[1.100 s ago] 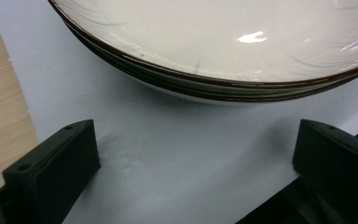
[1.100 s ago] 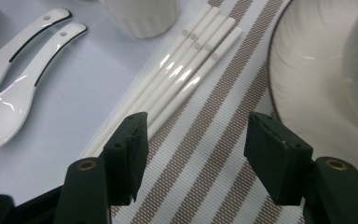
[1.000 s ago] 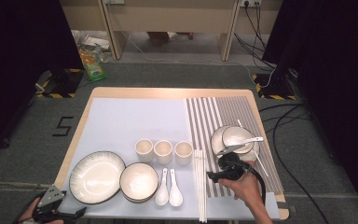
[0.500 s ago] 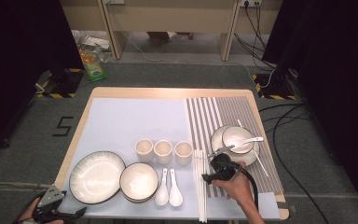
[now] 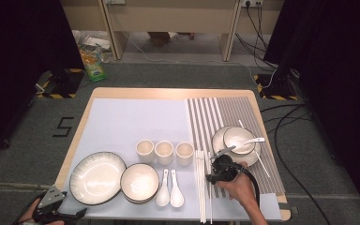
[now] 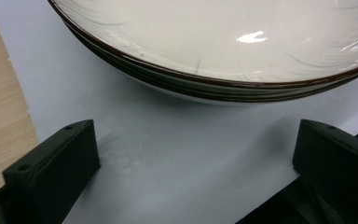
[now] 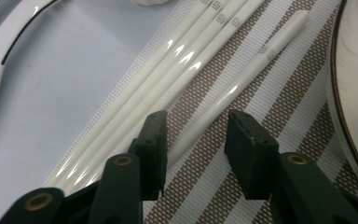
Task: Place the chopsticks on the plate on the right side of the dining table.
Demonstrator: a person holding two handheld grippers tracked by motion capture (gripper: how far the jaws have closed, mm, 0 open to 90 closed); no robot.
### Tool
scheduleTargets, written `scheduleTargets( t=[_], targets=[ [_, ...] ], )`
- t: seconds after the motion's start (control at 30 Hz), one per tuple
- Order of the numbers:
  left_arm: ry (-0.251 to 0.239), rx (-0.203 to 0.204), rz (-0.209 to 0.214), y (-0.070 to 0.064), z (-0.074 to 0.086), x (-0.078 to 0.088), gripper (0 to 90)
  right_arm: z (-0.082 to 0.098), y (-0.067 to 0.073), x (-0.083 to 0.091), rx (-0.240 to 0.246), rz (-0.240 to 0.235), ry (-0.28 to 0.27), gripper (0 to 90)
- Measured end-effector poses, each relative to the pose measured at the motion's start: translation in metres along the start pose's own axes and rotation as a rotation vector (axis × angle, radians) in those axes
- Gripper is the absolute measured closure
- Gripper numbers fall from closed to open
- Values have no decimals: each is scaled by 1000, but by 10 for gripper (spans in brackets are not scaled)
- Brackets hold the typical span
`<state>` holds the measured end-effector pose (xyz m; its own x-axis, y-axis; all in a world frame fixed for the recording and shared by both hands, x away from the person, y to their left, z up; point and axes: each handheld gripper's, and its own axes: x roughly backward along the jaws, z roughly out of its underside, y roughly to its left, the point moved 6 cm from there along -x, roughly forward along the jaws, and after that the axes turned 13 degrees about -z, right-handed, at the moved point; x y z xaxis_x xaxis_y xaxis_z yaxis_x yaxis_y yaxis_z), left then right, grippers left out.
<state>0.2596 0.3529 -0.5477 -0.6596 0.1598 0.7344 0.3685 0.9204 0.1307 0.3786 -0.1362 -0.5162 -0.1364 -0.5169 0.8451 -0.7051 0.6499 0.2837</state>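
The right hand-held gripper (image 7: 196,140) has just been closing around a lone white chopstick (image 7: 242,79) lying on the striped placemat (image 7: 303,107), apart from its three neighbours; the pads are not yet pressing, so pickup seems imminent. The left hand-held gripper (image 6: 191,154) is held released beside the plate (image 6: 223,42)

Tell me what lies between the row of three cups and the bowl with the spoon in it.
The white chopsticks, lying lengthwise on the striped mat's edge between the cups and the bowl, in the high view.

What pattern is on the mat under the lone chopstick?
Brown and white stripes on the mat, clearest in the right gripper view.
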Motion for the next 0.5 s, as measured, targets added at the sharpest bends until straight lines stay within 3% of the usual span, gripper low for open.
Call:
scheduleTargets(
  t=[0.1,0.27,0.33,0.5],
  targets=[
    [3,-1,2,0,0,0,0,1,-4,2,18,-1,10,677],
    [-5,3,-2,0,0,0,0,2,-10,5,8,-15,28,757],
    [-1,1,1,0,0,0,0,5,-14,9,25,-9,57,798],
    [6,-2,4,0,0,0,0,10,-17,13,36,-1,88,811]
  ],
)
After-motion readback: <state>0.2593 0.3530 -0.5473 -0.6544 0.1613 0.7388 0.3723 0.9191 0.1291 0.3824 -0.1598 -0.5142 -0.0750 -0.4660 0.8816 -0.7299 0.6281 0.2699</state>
